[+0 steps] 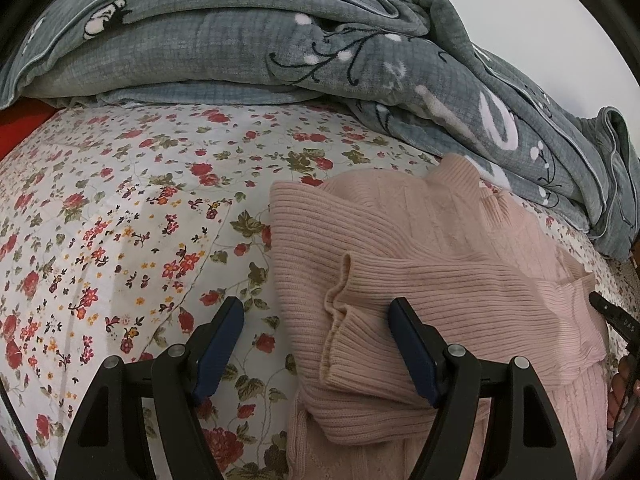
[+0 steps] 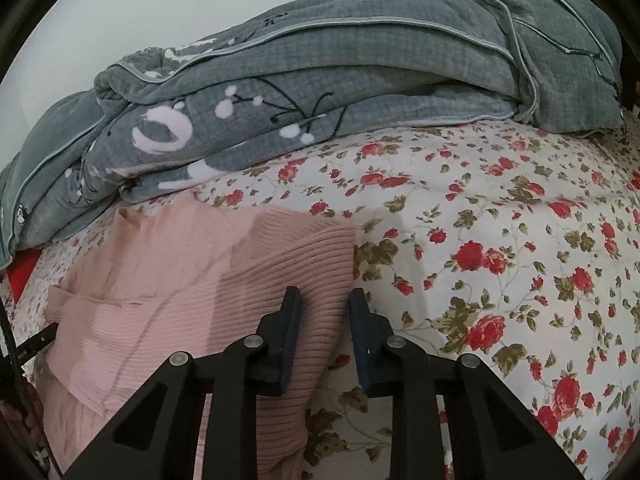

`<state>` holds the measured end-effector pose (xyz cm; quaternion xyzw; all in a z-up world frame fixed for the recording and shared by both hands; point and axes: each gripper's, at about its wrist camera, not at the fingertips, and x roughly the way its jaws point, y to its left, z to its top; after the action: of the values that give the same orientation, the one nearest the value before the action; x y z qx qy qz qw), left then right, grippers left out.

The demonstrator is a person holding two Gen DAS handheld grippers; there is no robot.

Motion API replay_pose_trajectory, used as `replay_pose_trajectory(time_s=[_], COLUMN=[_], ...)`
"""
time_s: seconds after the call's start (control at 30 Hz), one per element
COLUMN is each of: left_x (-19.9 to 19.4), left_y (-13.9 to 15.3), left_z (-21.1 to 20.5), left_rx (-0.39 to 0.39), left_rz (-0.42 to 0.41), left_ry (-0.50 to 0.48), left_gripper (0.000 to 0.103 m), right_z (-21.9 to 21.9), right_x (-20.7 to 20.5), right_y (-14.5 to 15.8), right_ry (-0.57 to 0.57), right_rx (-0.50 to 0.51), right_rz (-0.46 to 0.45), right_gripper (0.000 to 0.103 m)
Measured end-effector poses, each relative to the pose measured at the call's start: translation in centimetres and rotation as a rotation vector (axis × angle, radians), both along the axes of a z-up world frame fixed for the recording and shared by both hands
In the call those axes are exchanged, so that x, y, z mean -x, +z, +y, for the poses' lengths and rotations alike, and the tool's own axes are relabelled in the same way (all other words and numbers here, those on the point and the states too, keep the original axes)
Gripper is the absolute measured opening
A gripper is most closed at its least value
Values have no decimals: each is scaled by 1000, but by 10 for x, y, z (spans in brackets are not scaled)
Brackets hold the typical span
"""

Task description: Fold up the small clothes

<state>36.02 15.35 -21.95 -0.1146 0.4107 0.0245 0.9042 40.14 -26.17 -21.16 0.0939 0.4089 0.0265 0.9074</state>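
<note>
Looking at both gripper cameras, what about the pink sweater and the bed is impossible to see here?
- Pink ribbed sweater: lower part cut off by the bottom edge and hidden behind the gripper frames, both views.
- Right gripper: whether its pads actually press the sweater fold is unclear, right wrist view.
- Floral bedsheet: far side hidden under the grey blanket.

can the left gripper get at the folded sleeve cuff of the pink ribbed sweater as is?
Probably yes. The left gripper stands open, and the pink ribbed sweater's sleeve cuff lies between its fingers on the floral bedsheet, with nothing over it.
</note>
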Motion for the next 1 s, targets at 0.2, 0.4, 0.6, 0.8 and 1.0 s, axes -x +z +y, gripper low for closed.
replay_pose_trajectory(time_s=[0.2, 0.4, 0.6, 0.8, 1.0], left_x=[1, 1, 4, 7, 10], left_y=[1, 1, 4, 5, 5], left_z=[0, 0, 0, 4, 1], left_rx=[3, 3, 2, 10, -16], left_rz=[-1, -2, -18, -23, -19], left_ry=[0, 0, 8, 38, 42], left_gripper=[74, 74, 74, 75, 75], right_z=[1, 0, 0, -1, 0], right_x=[-1, -1, -2, -3, -2], right_y=[0, 0, 0, -1, 0], right_ry=[-9, -8, -9, -1, 1], right_rx=[13, 11, 8, -3, -12], right_rz=[7, 8, 11, 13, 9], right_gripper=[21, 21, 21, 22, 22])
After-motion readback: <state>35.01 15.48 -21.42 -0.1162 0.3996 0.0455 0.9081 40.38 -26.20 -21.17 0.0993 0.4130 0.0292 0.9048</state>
